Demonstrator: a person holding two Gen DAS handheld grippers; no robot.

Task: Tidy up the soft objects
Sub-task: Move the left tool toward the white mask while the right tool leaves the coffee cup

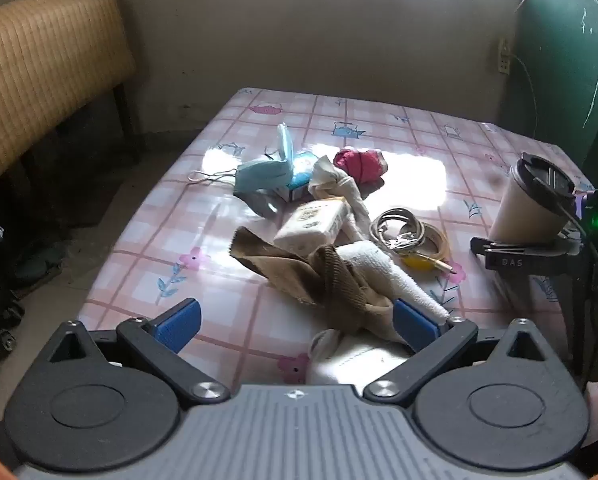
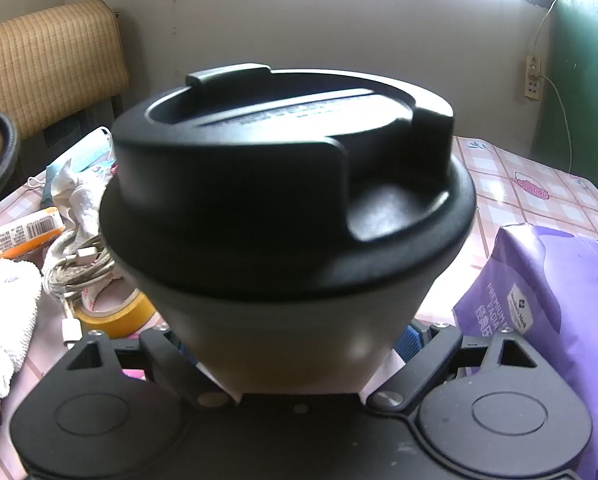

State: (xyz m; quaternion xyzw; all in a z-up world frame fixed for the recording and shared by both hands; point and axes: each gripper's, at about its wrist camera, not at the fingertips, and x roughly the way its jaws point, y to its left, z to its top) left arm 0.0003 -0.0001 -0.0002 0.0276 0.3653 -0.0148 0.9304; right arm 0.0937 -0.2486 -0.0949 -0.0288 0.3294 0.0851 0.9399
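Looking from left to right, the left gripper (image 1: 297, 326) is held spread wide above the near edge of the desk (image 1: 379, 128), and nothing is pinched by it. Soft things are scattered on the checked cloth: a blue mask (image 1: 261, 174), a red cloth (image 1: 361, 164), a brown cloth (image 1: 299, 276) and a white towel (image 1: 387, 276) just before the blue pads. A coiled cable (image 1: 403, 228) is seen beside them. At the right, a cup (image 2: 291, 240) with a black lid is enclosed by the right gripper (image 2: 295, 344), whose jaws are wide; whether it is pressed cannot be told. A purple pack (image 2: 547, 300) lies at the far right.
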